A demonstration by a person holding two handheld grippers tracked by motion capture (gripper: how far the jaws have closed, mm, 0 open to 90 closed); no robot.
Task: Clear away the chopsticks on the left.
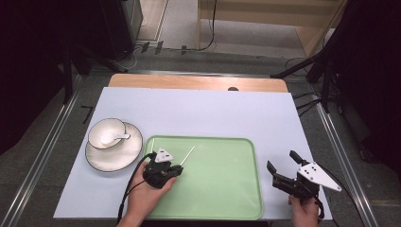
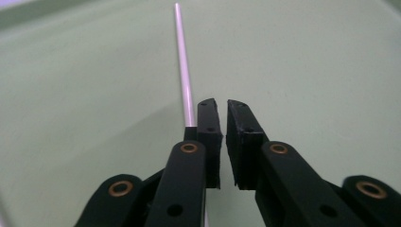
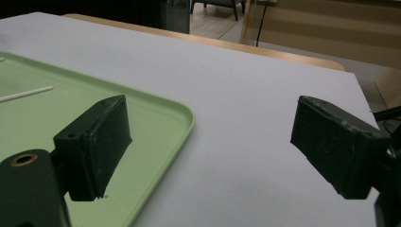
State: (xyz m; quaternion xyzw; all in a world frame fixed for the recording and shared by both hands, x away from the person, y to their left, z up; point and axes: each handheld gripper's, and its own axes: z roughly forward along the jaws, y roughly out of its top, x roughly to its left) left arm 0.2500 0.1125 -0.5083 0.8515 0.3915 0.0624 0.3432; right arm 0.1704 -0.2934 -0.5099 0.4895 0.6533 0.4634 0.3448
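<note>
Looking from the high view, the left gripper (image 1: 177, 166) is held over the green tray (image 1: 227, 189), the white stick (image 1: 187, 156) lying just beyond it. In the left gripper view its jaws are nearly together, the stick (image 2: 184, 71) beside them, not between (so nothing is gripped). In the right gripper view the right gripper (image 3: 208, 151) waits with jaws wide apart, beside the tray (image 3: 156, 142).

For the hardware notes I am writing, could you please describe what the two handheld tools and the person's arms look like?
Both are black. The left tool and right tool each carry a pale grey three-cornered plate with dark dots, and each trails a black cable. Each has two blocky black pads on arms with brass-ringed pivots. The forearms are bare, with no sleeves in sight.
</note>
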